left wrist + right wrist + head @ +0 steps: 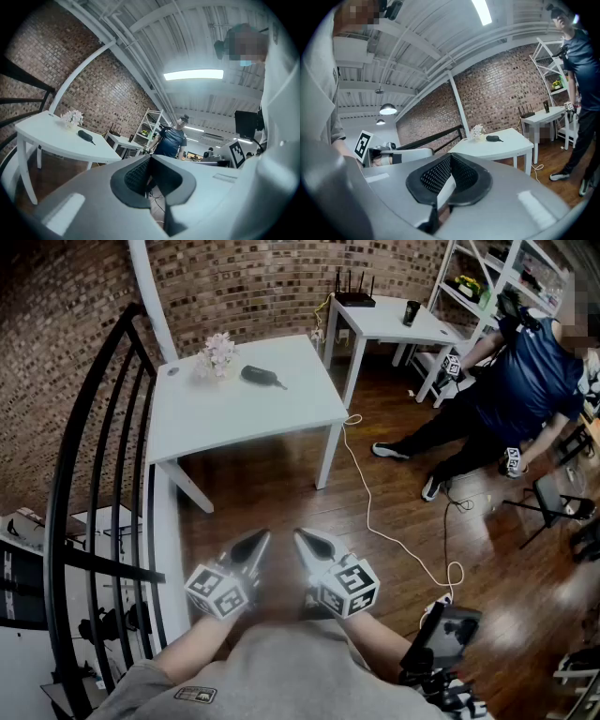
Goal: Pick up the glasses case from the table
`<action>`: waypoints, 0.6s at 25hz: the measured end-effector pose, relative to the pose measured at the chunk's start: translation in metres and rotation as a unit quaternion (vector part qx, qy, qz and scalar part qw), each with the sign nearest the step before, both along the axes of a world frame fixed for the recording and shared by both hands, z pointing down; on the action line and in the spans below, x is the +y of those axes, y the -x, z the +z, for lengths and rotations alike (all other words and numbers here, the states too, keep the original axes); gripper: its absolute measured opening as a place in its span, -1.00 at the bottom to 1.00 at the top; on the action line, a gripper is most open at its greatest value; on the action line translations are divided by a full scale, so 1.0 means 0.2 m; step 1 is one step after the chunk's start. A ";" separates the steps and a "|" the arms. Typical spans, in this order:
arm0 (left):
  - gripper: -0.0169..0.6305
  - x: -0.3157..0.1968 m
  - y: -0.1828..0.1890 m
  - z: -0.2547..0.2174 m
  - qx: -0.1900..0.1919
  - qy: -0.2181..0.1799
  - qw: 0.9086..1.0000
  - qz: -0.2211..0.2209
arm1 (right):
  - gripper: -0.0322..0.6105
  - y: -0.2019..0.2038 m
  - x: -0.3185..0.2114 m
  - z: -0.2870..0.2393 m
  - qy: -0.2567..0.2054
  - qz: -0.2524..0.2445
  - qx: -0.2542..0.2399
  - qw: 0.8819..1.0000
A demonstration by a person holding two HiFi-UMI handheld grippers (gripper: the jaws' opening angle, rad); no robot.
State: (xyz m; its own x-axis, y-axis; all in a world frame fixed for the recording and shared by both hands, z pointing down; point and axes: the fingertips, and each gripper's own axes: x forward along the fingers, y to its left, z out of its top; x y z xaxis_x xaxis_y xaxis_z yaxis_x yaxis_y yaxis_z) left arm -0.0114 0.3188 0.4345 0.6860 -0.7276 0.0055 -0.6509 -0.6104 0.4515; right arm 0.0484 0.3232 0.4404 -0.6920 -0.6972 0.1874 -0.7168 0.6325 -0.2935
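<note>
As I read it, nothing of the task is done yet. Nearest me, I hold both grippers close against my body, over the wood floor (272, 486) and well short of the counter. The left gripper (257, 542) has its jaws pressed together with nothing between them; its own view shows the pads meeting at the tip. The right gripper (304, 540) is the same, jaws closed and empty. Both point roughly toward the counter.

Past them comes a stretch of bare floor, then the near edge of the white counter (246, 418). The case (262, 377), dark and oblong, lies flat toward the counter's far edge. It is just beside a small bunch of flowers (217, 352), which stands nearer the far left corner. Nothing rests on the case, and the counter on its near side is open.

So every step is left. I judge I must close the gap to the counter, spread one gripper's jaws, bring them around the case, clamp and lift.

Farther off, to the right, a second table (384, 320) and another person (525, 381) stand well apart from the case.
</note>
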 end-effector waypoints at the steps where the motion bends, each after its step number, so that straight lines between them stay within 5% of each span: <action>1: -0.94 -0.06 -0.03 0.00 -0.004 -0.001 1.000 -0.004 | -0.86 -0.03 -0.06 -0.01 -0.001 -0.004 -0.001 1.000; 15: -0.94 -0.71 -0.41 -0.09 -0.025 0.002 0.998 -0.053 | -0.86 -0.40 -0.72 -0.04 -0.010 -0.057 0.001 0.998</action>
